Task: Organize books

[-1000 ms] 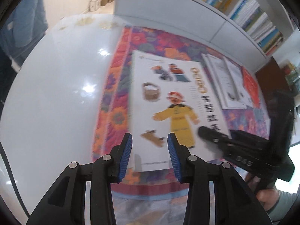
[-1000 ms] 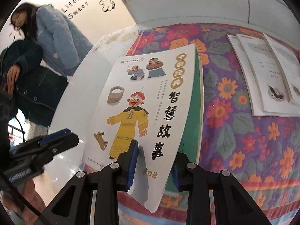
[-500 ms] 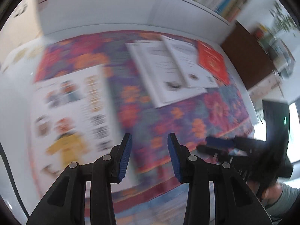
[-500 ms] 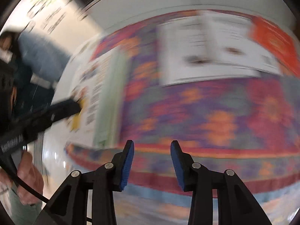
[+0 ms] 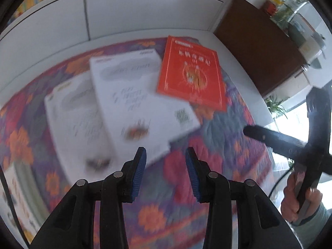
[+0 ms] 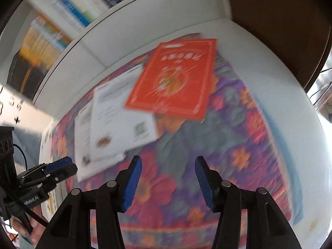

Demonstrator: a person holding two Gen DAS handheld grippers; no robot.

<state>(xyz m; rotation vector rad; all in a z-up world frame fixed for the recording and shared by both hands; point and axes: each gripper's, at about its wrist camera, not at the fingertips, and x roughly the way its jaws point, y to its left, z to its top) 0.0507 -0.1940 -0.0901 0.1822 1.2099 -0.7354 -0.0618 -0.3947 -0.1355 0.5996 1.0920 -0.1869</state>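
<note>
Left wrist view: white table [image 5: 238, 60] carries everything, with a floral cloth [image 5: 217, 145] spread over most of it, your landmark here. Behind the cloth runs a white shelf unit [image 5: 124, 10] with book spines on top, and a brown cabinet [image 5: 259, 47] stands off the cloth's far right corner. On the cloth's middle lie two white books [image 5: 128, 95] overlapping, blurred, print unreadable. A red book [image 5: 193, 74] lies on the cloth's far right part, its near corner resting on the upper white book. At the cloth's near left edge, a sliver of an illustrated book [image 5: 18, 195], mostly cut off.

Your left gripper [image 5: 165, 172] hangs over the cloth's near middle, jaws partly apart, nothing between the blue pads. Your right gripper [image 6: 168, 178] hangs over the cloth's near side too, in front of the red book [image 6: 174, 78] and white books [image 6: 116, 120]; its jaws are opening, gap bare, only cloth [image 6: 238, 145] below. Your right hand [image 5: 298, 199] shows off the cloth's right edge, and the fingers of your left hand [image 6: 31, 228] off its near left corner.
</note>
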